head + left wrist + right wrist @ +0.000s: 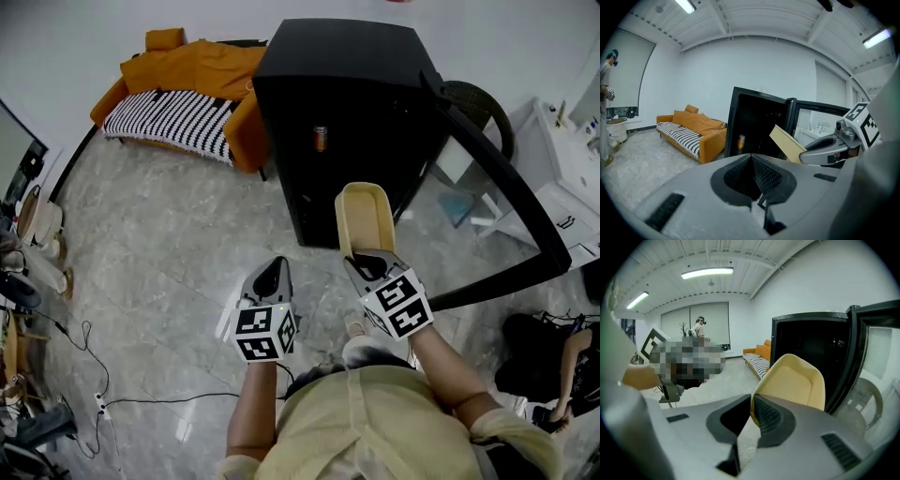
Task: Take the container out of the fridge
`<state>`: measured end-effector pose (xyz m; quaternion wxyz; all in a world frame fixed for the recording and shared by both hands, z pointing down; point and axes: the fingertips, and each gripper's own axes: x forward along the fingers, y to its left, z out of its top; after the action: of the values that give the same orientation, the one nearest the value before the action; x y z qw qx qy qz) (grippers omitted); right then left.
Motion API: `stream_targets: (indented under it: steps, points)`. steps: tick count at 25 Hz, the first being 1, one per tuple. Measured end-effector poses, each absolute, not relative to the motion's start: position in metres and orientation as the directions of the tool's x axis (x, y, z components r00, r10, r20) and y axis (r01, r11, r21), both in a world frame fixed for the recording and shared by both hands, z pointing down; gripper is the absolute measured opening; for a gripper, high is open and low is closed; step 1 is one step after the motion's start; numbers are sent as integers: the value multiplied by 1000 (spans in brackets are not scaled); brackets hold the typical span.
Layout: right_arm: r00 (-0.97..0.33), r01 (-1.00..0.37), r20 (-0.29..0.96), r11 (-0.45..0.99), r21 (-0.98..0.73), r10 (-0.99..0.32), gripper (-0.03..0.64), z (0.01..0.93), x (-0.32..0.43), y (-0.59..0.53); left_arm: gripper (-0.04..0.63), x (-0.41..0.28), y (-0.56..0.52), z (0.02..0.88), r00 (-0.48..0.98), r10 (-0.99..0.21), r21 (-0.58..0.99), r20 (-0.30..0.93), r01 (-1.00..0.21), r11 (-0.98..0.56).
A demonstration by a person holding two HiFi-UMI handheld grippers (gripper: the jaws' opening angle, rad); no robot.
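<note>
A pale yellow container [364, 217] is held out in front of the open black fridge [328, 84], clear of its dark inside. My right gripper [373, 266] is shut on the container's near rim; in the right gripper view the rim [761, 385] sits pinched between the jaws and the container [797, 383] rises beyond them. My left gripper [270, 277] hangs to the left of it, shut with nothing in it; its closed jaws [751, 159] point toward the fridge [757, 124]. The container [787, 143] shows at that view's right.
The fridge door [497, 187] swings open to the right. An orange can [321, 138] stands inside the fridge. An orange sofa [183, 89] with a striped cover lies at the left. Cables [84, 375] trail on the marble floor. A white cabinet [562, 169] stands at right.
</note>
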<state>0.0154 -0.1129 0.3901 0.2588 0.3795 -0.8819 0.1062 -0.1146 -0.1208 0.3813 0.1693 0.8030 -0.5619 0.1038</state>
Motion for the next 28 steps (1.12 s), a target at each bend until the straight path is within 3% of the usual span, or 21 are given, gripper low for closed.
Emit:
stream_targets:
  steps: [14,28]
  points:
    - [-610,-745,532,653,-133,-587,43,400,28,-86,23,-130,-106,365,257,-923,81,286,-967,-243]
    - [-620,-742,547,646,-178,-562,41,410,24,-79,23,-127,-98,368,284,-916,77,283,-959,-274]
